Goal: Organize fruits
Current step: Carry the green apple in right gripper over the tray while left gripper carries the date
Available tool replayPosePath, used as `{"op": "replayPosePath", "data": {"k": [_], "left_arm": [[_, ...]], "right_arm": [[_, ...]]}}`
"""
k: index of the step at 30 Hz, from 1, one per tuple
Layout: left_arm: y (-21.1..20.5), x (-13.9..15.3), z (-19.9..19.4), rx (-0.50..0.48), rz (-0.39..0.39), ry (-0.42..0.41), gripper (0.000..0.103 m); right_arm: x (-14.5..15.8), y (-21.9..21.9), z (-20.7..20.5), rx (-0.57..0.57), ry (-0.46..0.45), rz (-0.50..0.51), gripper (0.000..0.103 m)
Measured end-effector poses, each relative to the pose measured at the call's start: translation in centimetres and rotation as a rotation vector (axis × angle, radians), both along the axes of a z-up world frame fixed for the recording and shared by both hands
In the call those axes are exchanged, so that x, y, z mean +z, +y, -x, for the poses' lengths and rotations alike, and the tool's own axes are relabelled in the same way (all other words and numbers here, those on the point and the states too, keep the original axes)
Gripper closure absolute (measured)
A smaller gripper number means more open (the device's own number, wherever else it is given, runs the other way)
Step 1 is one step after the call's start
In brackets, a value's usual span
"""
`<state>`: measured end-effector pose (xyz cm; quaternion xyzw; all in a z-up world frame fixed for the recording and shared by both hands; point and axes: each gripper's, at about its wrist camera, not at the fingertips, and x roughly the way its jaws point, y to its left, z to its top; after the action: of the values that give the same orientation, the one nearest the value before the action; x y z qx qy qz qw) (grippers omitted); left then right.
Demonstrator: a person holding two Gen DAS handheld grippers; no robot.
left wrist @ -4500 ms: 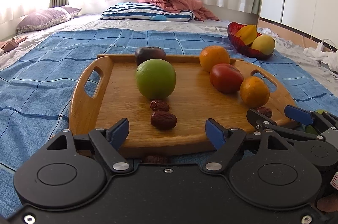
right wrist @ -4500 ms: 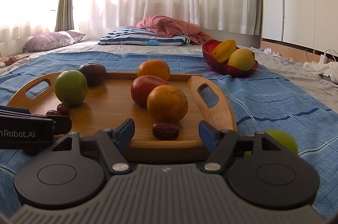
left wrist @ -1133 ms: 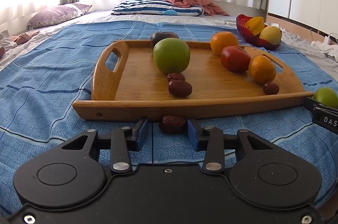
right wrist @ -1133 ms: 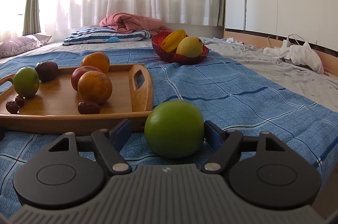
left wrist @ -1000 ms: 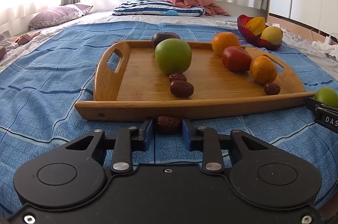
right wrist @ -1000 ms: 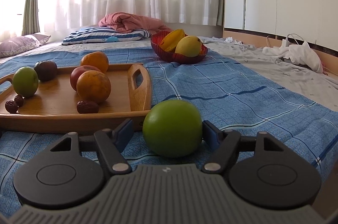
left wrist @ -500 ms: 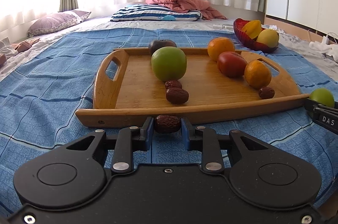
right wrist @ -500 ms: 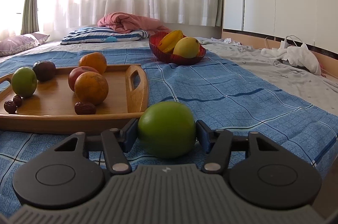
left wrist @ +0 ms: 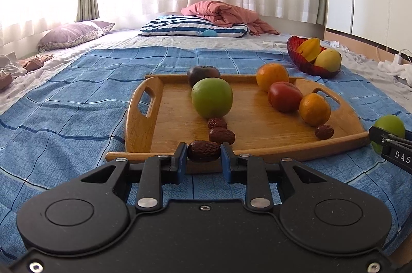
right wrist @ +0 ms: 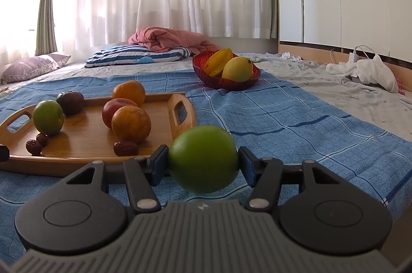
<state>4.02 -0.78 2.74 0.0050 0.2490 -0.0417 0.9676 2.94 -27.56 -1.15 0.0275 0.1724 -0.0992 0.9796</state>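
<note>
Blue bedspread (left wrist: 77,97), wooden tray (left wrist: 140,116) of fruit, red bowl (right wrist: 206,77) of yellow fruit.

fruits (left wrist: 211,97) on tray (left wrist: 140,116); bowl (left wrist: 300,59) behind, right.

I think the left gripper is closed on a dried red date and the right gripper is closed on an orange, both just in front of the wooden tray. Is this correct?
Not quite. The right gripper is closed on a green apple, not an orange; the right wrist view shows this. The rest is correct: the left gripper is closed on a dried red date, and both are just in front of the wooden tray.
</note>
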Motion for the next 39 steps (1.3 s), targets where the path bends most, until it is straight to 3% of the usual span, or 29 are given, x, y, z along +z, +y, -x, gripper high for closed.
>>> {"op": "replayPosePath", "data": {"k": [14, 23, 34, 35, 39], "left_arm": [[1.1, 0.4, -0.5, 0.024, 0.004, -0.006, 0.077], [1.4, 0.0, -0.5, 0.023, 0.003, 0.008, 0.077], [1.5, -0.3, -0.6, 0.023, 0.006, 0.018, 0.077], [1.5, -0.3, -0.6, 0.024, 0.007, 0.017, 0.077], [1.6, -0.2, -0.7, 0.021, 0.007, 0.011, 0.077]], "right_arm": [[0.8, 1.4, -0.2, 0.040, -0.013, 0.006, 0.043], [-0.9, 1.4, -0.3, 0.026, 0.043, 0.009, 0.042], [-1.2, 1.6, -0.8, 0.038, 0.081, 0.025, 0.034], [-1.3, 1.5, -0.8, 0.036, 0.085, 0.022, 0.041], [-1.0, 1.4, -0.6, 0.032, 0.077, 0.002, 0.043]]}}
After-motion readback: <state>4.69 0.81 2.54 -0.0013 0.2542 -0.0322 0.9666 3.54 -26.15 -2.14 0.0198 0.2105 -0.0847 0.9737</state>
